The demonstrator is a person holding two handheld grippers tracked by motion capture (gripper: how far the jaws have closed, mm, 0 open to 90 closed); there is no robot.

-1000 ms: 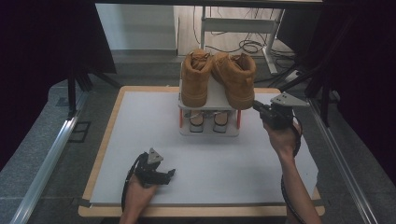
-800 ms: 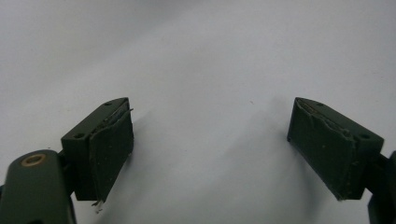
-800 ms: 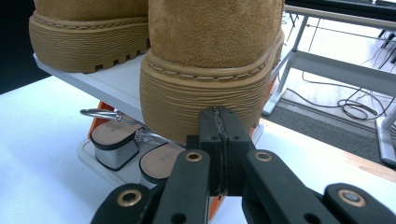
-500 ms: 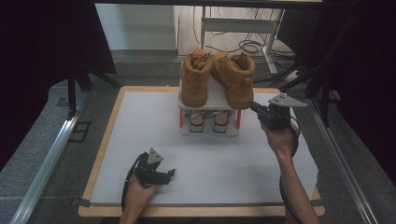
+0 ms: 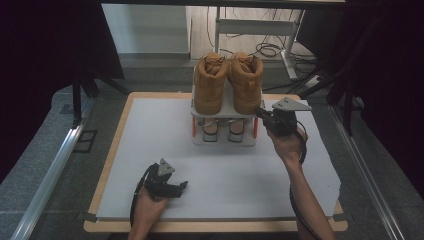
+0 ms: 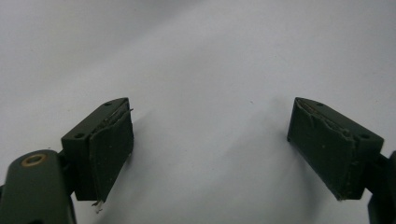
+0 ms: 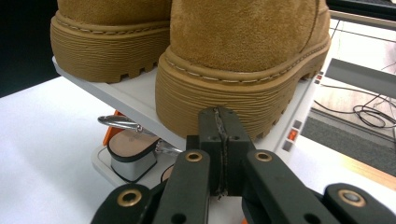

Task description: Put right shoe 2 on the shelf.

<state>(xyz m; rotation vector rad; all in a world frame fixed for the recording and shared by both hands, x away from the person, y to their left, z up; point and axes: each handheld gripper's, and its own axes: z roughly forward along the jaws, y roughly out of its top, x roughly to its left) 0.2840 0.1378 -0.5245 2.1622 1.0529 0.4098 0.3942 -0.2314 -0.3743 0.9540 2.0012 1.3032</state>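
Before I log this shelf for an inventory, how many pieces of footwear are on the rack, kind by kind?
Tan suede boots, top shelf: 2 (left boot, right boot)
Sandals, lower shelf: 2 (left sandal, right sandal)
Total: 4 on the white shoe rack

Two boots (image 5: 228, 82) stand side by side on the rack's (image 5: 223, 137) top shelf, sandals (image 5: 222, 128) beneath, at the worktop's (image 5: 150, 130) back.

Wood-edged table (image 5: 107, 165), white sheet (image 5: 165, 130) on top; small rack (image 5: 223, 141) on sheet: boots (image 5: 227, 82) up top, sandals (image 5: 222, 130) below.
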